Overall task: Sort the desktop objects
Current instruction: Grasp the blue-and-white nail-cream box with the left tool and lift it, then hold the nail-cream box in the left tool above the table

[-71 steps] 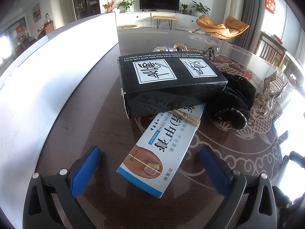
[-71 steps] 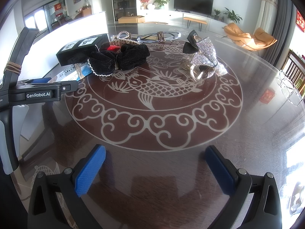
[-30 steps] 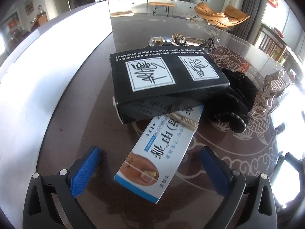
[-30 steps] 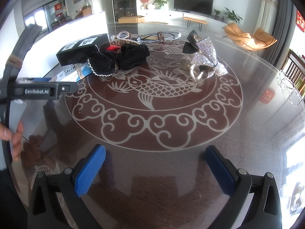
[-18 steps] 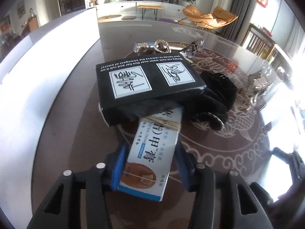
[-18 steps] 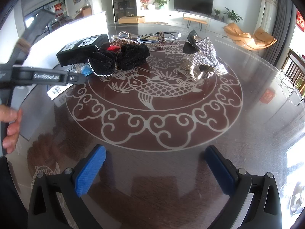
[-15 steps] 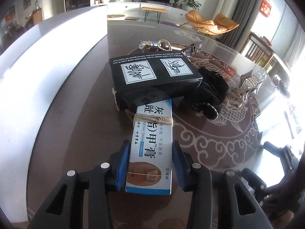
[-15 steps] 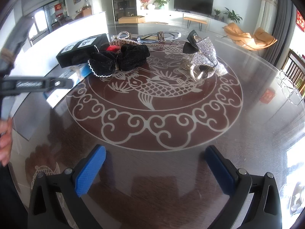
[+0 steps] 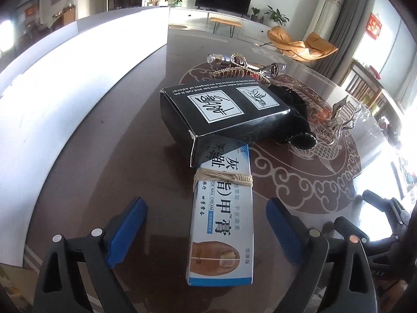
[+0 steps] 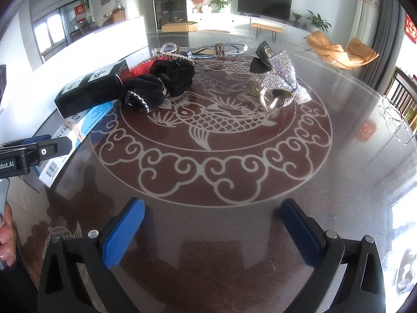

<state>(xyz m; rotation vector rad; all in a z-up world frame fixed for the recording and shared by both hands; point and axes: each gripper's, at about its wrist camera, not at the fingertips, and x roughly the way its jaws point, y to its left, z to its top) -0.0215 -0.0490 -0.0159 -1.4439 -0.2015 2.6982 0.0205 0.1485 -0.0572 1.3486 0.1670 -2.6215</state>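
Observation:
A white and blue nail cream box [image 9: 224,216] with a string band lies on the table, its far end under a black box [image 9: 221,109]. My left gripper [image 9: 206,224] is open, its blue pads on either side of the cream box without touching it. A black scrunchie [image 10: 159,83] lies to the right of the black box. A sparkly silver bow clip [image 10: 281,78] sits further right. My right gripper [image 10: 211,229] is open and empty over bare table, nearer than the fish pattern. The cream box [image 10: 75,130] and black box [image 10: 91,88] also show at left in the right wrist view.
A white panel [image 9: 65,83] runs along the table's left side. A gold hair comb [image 9: 234,71] and a small glass bottle [image 9: 216,58] lie behind the black box. Glasses [image 10: 216,48] lie at the back. The glass table [image 10: 351,156] carries a round fish pattern.
My left gripper shut on the cream box, pulled it partly out from under the black box and straightened it, then opened and let go. My right gripper stayed still.

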